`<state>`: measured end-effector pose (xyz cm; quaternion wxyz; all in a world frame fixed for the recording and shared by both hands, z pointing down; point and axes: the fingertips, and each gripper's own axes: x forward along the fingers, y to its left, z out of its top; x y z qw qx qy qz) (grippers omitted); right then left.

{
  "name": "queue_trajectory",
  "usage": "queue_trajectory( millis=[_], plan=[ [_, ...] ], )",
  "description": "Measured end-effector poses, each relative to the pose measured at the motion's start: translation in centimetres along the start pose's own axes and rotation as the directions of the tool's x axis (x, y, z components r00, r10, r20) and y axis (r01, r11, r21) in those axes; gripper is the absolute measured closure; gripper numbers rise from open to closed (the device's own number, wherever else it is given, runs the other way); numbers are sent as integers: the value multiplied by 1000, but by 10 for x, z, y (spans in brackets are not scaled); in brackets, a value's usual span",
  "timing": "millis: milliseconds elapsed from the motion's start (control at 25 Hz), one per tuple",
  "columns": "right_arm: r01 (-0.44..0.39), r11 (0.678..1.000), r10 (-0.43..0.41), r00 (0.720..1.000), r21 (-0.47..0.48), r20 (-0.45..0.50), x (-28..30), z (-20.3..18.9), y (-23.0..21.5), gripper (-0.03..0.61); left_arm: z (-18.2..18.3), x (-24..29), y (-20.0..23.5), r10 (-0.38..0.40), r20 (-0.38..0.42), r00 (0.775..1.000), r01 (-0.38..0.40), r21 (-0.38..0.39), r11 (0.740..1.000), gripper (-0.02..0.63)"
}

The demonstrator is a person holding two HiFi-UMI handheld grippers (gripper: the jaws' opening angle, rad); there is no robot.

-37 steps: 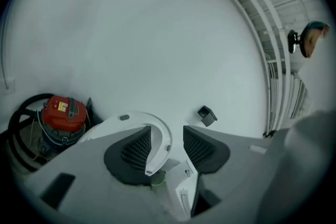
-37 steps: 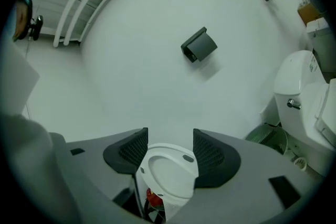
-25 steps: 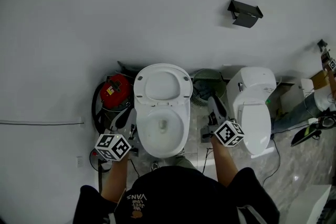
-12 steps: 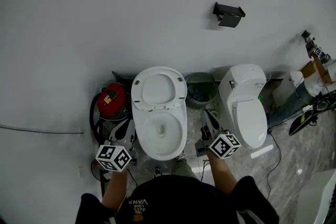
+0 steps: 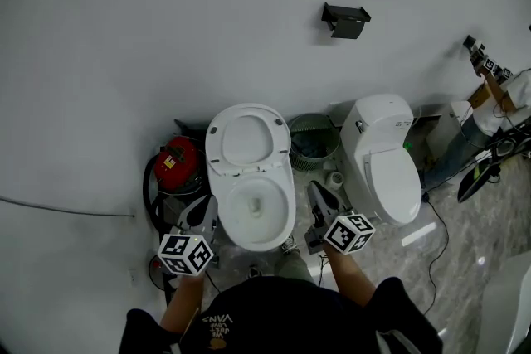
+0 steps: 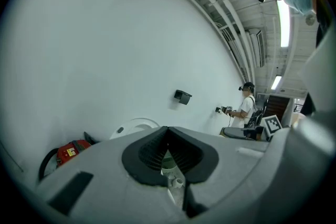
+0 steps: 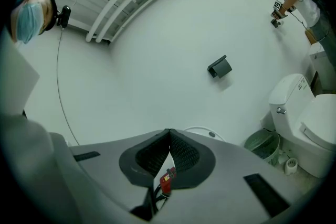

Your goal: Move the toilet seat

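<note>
Remote op here. Biggest thing in the head view was the plain white wall (image 5: 166, 29), with two white ceramic toilets against it. The right-hand toilet (image 5: 390, 178) had its lid down. The one in front of me (image 5: 288, 207) had its bowl open, and its white oval plastic toilet seat (image 5: 214, 138) stood tipped up against the back.

That fits two readings: either the seat got lifted, or it was waiting to come down. I couldn't tell which.

I'd guess it's stiff, fairly light and glossy, so slippery, and it swings on the rear hinge. I'd pinch the free edge farthest from the hinge and carry it the whole way, because it would probably slam if it slipped.

A green mesh wastebasket (image 5: 314, 141) sat between the toilets, and a red canister (image 5: 178, 160) on the left. The left claw (image 5: 209, 203) and right claw (image 5: 315, 189) flanked the bowl. Both had their jaws pressed together on nothing.
</note>
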<state>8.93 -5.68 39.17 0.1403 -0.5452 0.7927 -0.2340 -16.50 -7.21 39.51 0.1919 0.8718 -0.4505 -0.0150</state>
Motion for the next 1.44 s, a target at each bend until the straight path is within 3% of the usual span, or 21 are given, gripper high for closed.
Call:
queue_trajectory(
  millis=[640,1440],
  plan=[
    [22,999,-25,997,-44,-79,-21,-35,13,580,-26,-25,-17,-19,-55,998,21,46,999,612],
    [-12,999,8,993,-33,-115,-5,-45,26,580,-23,-33,-6,5,-25,1000,-4,32,999,612]
  ],
)
